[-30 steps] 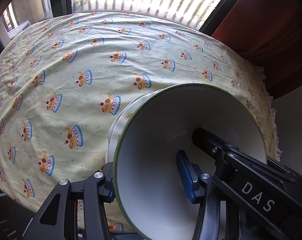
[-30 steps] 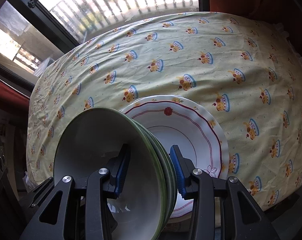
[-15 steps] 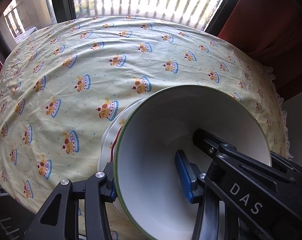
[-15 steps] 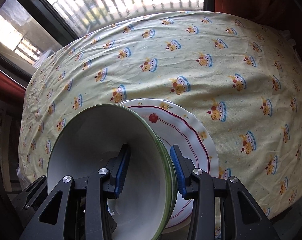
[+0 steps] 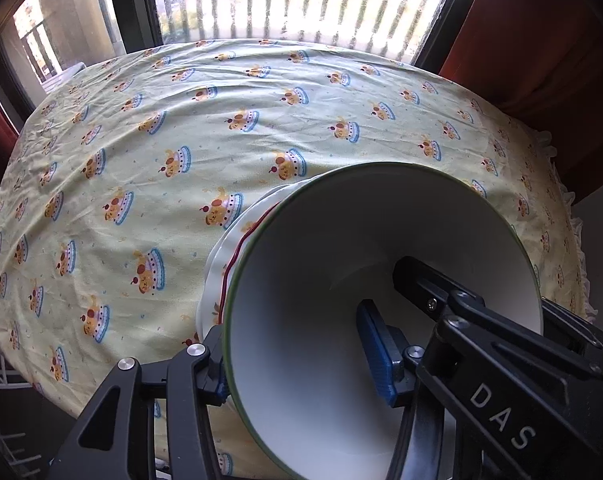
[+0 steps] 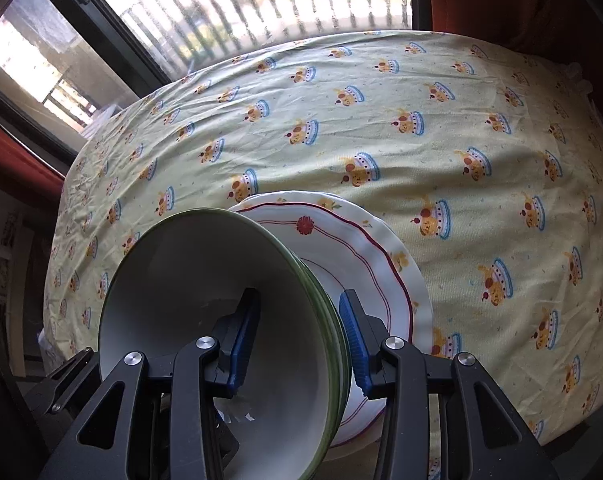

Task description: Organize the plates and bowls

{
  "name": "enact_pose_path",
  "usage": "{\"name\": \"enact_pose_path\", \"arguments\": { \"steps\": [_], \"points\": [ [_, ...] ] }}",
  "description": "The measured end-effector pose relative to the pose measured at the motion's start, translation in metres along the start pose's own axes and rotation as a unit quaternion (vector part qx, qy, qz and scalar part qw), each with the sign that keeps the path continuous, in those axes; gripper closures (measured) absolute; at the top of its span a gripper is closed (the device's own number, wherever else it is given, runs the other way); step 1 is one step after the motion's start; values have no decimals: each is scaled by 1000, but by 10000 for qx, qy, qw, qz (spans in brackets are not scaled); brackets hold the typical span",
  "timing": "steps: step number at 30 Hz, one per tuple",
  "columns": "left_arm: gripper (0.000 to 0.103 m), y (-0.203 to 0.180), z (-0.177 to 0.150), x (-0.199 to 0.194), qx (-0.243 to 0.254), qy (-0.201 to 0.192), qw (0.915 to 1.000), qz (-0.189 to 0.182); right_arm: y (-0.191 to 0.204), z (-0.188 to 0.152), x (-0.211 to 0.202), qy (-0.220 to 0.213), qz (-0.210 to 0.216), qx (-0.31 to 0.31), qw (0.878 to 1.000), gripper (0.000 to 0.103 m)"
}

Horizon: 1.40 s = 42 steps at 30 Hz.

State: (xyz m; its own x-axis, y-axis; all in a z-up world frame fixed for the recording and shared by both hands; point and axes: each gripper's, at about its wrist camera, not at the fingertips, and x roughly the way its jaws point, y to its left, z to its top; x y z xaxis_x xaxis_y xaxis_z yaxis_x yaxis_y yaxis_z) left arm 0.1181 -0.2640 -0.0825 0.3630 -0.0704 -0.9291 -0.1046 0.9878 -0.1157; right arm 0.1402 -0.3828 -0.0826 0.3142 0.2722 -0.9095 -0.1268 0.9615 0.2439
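A stack of white bowls with green rims (image 5: 333, 248) (image 6: 189, 280) is held between both grippers over a stack of white scalloped plates with a red line (image 6: 365, 264) (image 5: 233, 248) near the table's front edge. My left gripper (image 5: 297, 360) is shut on the bowl stack's wall, one blue pad inside and one outside. My right gripper (image 6: 297, 336) is shut on the opposite wall the same way. The other gripper's black arm (image 5: 501, 352) shows inside the bowl in the left wrist view. Whether the bowls touch the plates is hidden.
The table carries a pale yellow cloth with cake prints (image 5: 181, 128) (image 6: 461, 128). A window with vertical bars (image 5: 301, 0) runs behind it, with red curtains (image 5: 541, 40) at the sides. The cloth's frilled edge (image 5: 573, 240) hangs at the right.
Both grippers, still shut on the bowl stack, have drawn back and up a little. More of the table, the window and the plates' rim shows now.
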Motion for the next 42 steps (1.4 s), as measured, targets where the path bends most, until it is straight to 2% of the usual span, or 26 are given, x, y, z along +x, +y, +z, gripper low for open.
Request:
{"name": "enact_pose_path", "arguments": {
  "steps": [1,3,5,7,9,13,16,19,27,30,33,39,42],
  "points": [
    [42,0,-1,-1,6,16,10000,69,1,-1,-1,-33,-9,-49,10000,58],
    [40,1,-4,-3,-46,116,9999,53,2,-4,-3,-28,-13,-113,9999,54],
    [37,3,-8,-10,-97,54,9999,-25,2,-8,-7,-21,82,-85,9999,42],
    [30,4,-12,-18,-52,-128,9999,90,4,-12,-14,-171,58,-104,9998,25],
    [26,5,-14,-23,31,-230,9997,79,7,-16,-21,-318,-41,-170,9993,23],
    [20,10,-17,-35,240,-425,9988,25,14,-24,-34,-557,-175,-70,9983,22],
    [19,15,-19,-46,473,-590,9970,-146,22,-30,-46,-823,-473,5,9955,21],
    [17,22,-22,-63,679,-920,9932,-234,30,-39,-61,-1134,-689,133,9911,21],
    [11,63,-35,-94,801,-1376,9868,-309,66,-60,-92,-1742,-1080,239,9785,21],
    [10,83,-44,-100,826,-1515,9847,-244,83,-73,-96,-1862,-1134,207,9757,19],
    [10,107,-53,-102,822,-1599,9836,-108,98,-88,-93,-1933,-1017,189,9757,14],
    [8,157,-70,-96,661,-1886,9792,344,125,-115,-77,-2054,-868,278,9744,14],
    [8,177,-82,-92,669,-1950,9774,475,137,-128,-65,-1980,-876,296,9758,14]
  ]
}}
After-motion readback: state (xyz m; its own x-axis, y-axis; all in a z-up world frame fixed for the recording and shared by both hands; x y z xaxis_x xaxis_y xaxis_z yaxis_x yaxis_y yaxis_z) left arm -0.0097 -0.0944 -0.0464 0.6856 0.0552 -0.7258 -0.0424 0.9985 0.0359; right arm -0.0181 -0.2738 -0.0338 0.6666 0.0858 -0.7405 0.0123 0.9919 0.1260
